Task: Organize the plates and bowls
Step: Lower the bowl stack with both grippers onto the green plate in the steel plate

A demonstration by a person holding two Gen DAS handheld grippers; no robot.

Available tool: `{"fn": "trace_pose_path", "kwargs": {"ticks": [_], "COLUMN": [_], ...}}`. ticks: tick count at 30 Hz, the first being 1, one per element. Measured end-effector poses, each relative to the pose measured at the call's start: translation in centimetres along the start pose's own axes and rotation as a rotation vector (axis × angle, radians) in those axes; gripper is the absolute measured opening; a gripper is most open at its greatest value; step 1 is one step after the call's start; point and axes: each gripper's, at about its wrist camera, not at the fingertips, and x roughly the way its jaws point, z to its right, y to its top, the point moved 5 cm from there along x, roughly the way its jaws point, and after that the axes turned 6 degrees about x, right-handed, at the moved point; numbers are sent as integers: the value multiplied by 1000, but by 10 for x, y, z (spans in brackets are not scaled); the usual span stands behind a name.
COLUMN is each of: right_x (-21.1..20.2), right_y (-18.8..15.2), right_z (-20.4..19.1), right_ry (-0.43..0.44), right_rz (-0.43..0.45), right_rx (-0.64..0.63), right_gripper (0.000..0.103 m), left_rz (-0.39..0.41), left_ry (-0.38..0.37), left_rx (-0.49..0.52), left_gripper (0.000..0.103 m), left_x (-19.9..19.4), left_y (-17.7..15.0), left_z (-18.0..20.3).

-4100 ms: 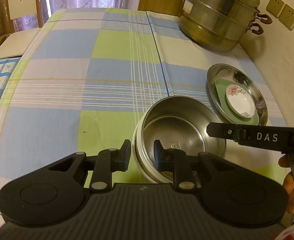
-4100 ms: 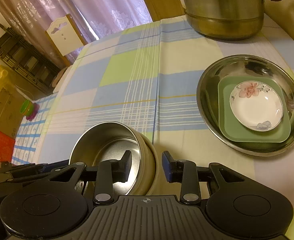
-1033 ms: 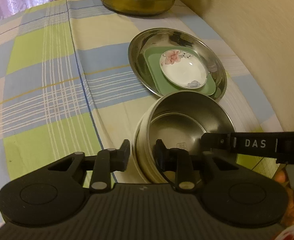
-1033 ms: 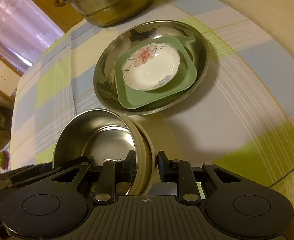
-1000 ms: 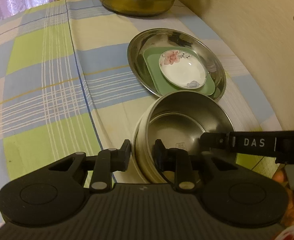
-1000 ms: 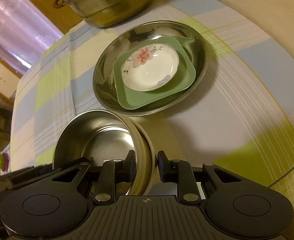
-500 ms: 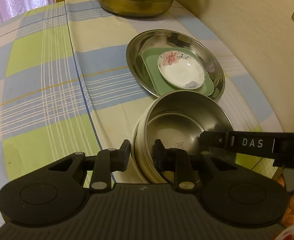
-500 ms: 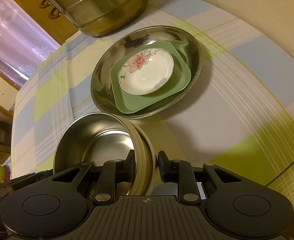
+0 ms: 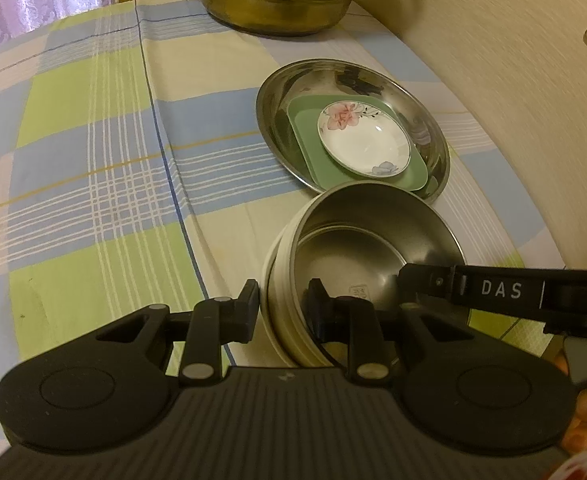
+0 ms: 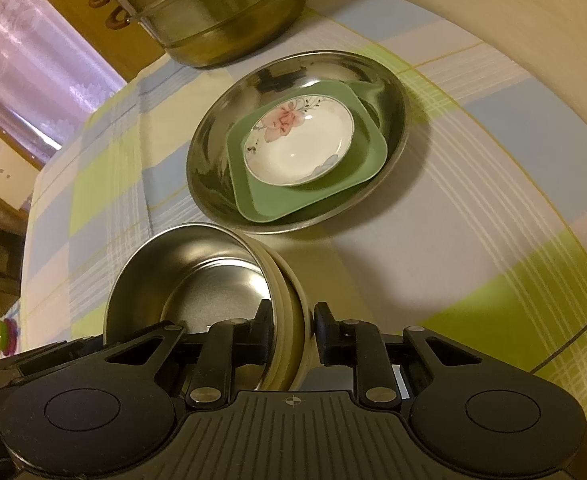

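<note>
A cream bowl with a steel lining hangs just above the checked tablecloth, gripped on both sides. My left gripper is shut on its left rim, one finger inside and one outside. My right gripper is shut on the opposite rim; its black body shows in the left wrist view too. Just beyond the bowl lies a wide steel plate holding a green square plate, with a white floral dish on top.
A large steel steamer pot stands at the far end of the table. A beige wall runs along the right edge. A person's fingers show at the lower right. Purple curtains hang behind.
Since four seconds ago both grippers carried the bowl from mid-table toward the stacked plates. Over the last second the views shifted only slightly; both grips are unchanged.
</note>
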Motion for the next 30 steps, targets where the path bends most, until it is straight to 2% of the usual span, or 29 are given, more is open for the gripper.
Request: {"fn": "trace_pose_path", "kwargs": {"ticks": [16, 30], "right_x": [-36, -50], "right_y": [16, 71], "right_z": [-7, -7], "right_ry": [16, 16], "right_rz": [34, 101], "right_rx": [-29, -17], "right_gripper": [22, 22], "left_rz": [60, 106], "left_ry": [-10, -49], "left_rx": [18, 20], "left_gripper": [23, 24], "left_x": [-33, -26], "left_y": [19, 68], "left_z": [16, 29]}}
